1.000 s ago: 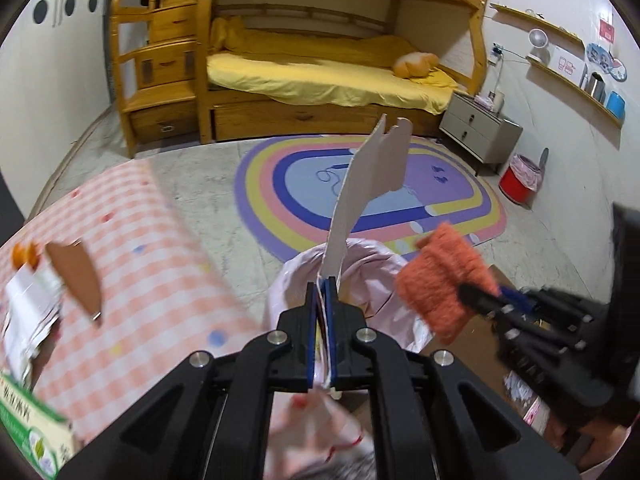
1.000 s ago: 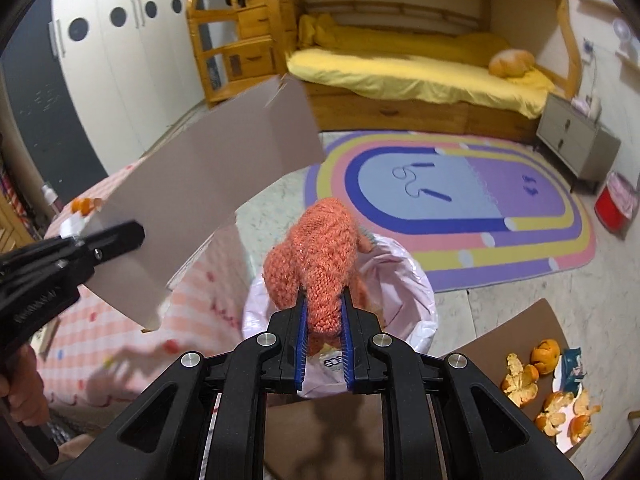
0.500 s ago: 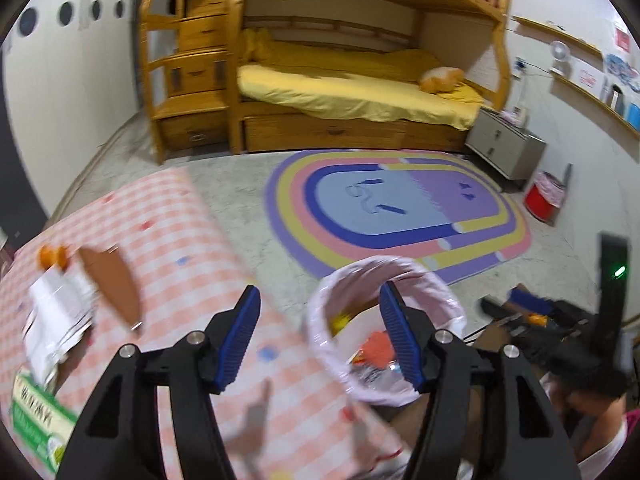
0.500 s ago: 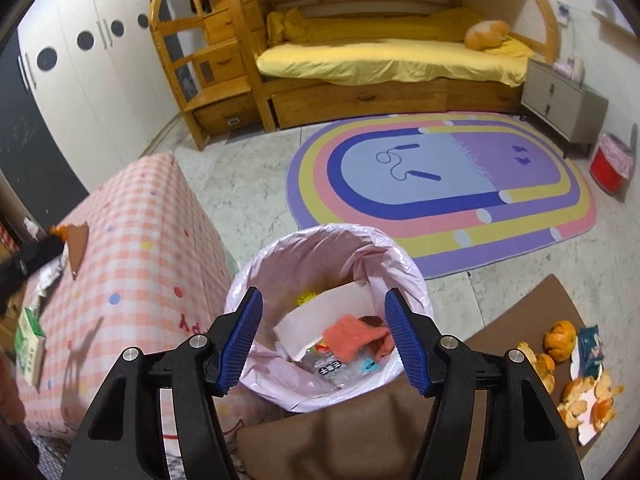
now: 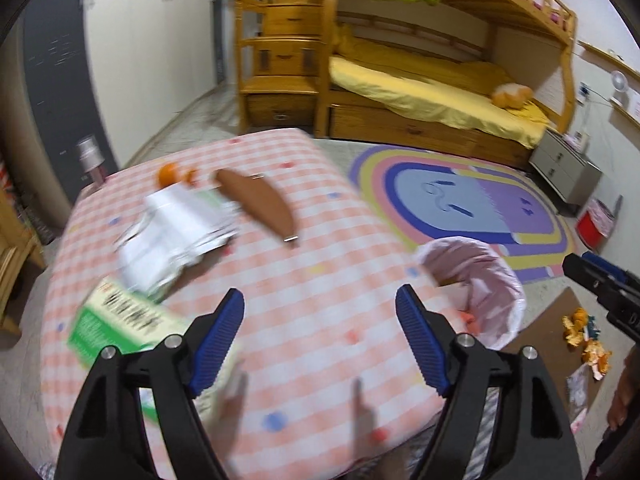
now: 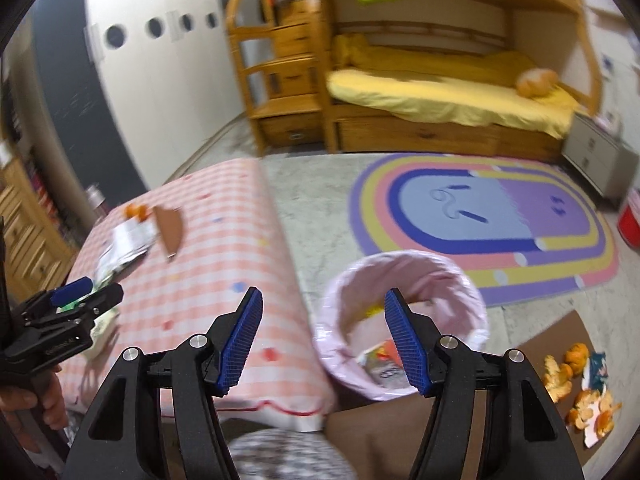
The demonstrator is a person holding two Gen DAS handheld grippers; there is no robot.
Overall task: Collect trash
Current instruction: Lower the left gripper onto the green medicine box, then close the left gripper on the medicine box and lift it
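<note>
Right wrist: trash bin [image 6: 404,280] beneath hand-held gripper [image 6: 324,330], empty

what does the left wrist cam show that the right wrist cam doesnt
Only the left wrist view shows the green box on the table plainly; in the right wrist view the left gripper largely hides it.

Only the right wrist view shows the bin's contents, a printed wrapper among them, and a hand holding the left gripper.

Both show the checked tablecloth, white crumpled paper, brown pointed piece, pink-lined bin and orange peels on the floor. The left gripper's jaws are opening, with nothing between them.
</note>
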